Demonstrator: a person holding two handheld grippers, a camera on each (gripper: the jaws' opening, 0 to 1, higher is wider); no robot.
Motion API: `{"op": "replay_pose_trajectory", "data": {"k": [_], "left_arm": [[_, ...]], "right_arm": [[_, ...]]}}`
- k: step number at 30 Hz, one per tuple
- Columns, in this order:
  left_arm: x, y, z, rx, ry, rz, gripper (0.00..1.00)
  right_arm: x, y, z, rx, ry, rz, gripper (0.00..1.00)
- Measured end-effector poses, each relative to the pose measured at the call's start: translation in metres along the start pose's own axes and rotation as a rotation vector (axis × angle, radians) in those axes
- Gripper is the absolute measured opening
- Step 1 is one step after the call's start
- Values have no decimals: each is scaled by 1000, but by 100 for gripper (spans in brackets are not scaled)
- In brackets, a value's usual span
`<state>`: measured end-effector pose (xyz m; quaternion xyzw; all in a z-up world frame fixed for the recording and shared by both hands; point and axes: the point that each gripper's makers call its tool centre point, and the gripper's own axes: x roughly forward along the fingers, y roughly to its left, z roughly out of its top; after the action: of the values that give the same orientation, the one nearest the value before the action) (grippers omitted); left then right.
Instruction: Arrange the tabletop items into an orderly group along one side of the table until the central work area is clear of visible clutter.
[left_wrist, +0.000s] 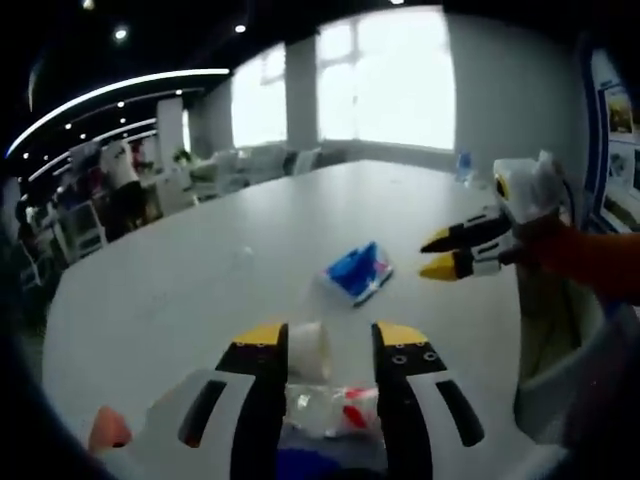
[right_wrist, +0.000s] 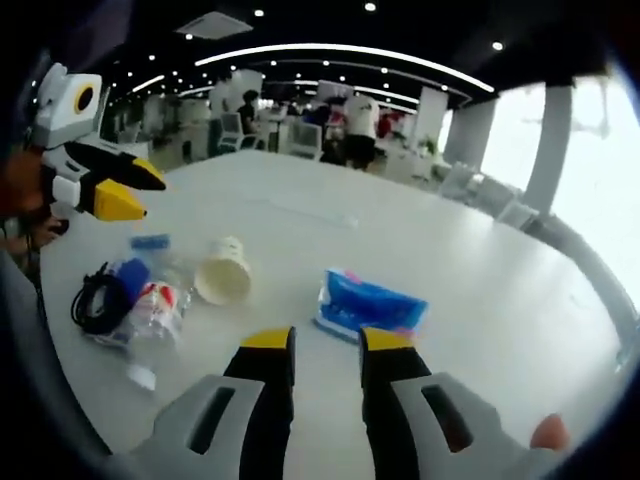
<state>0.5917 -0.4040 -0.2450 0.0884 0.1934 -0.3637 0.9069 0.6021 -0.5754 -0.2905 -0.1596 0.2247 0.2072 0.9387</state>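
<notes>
A blue tissue pack (left_wrist: 357, 272) (right_wrist: 370, 303) lies in the middle of the white table (left_wrist: 200, 270) (right_wrist: 480, 300). A white paper cup (left_wrist: 308, 350) (right_wrist: 224, 272) lies on its side next to a clear plastic bottle with a red label (left_wrist: 335, 410) (right_wrist: 160, 312), a black cable coil (right_wrist: 98, 298) and a blue cap-like item (right_wrist: 133, 275). My left gripper (left_wrist: 330, 335) (right_wrist: 140, 193) hovers open above this pile, holding nothing. My right gripper (right_wrist: 327, 342) (left_wrist: 437, 254) is open just short of the tissue pack, apart from it.
A small blue piece (right_wrist: 150, 242) and a white scrap (right_wrist: 140, 377) lie near the pile. A water bottle (left_wrist: 463, 165) stands at the table's far edge. A grey chair (left_wrist: 560, 380) is beside the table. People and chairs fill the room behind.
</notes>
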Motion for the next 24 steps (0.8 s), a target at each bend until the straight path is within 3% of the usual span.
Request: {"op": "replay_pose_trajectory", "data": {"k": [10,24], "left_arm": [[-3,13,-15,30,24,-11,31],[26,40,-27,92,77,-23,32]], "right_arm": [[23,29,17,-91,-6,85,25],[63,52,19,-174,21,179,24]]}}
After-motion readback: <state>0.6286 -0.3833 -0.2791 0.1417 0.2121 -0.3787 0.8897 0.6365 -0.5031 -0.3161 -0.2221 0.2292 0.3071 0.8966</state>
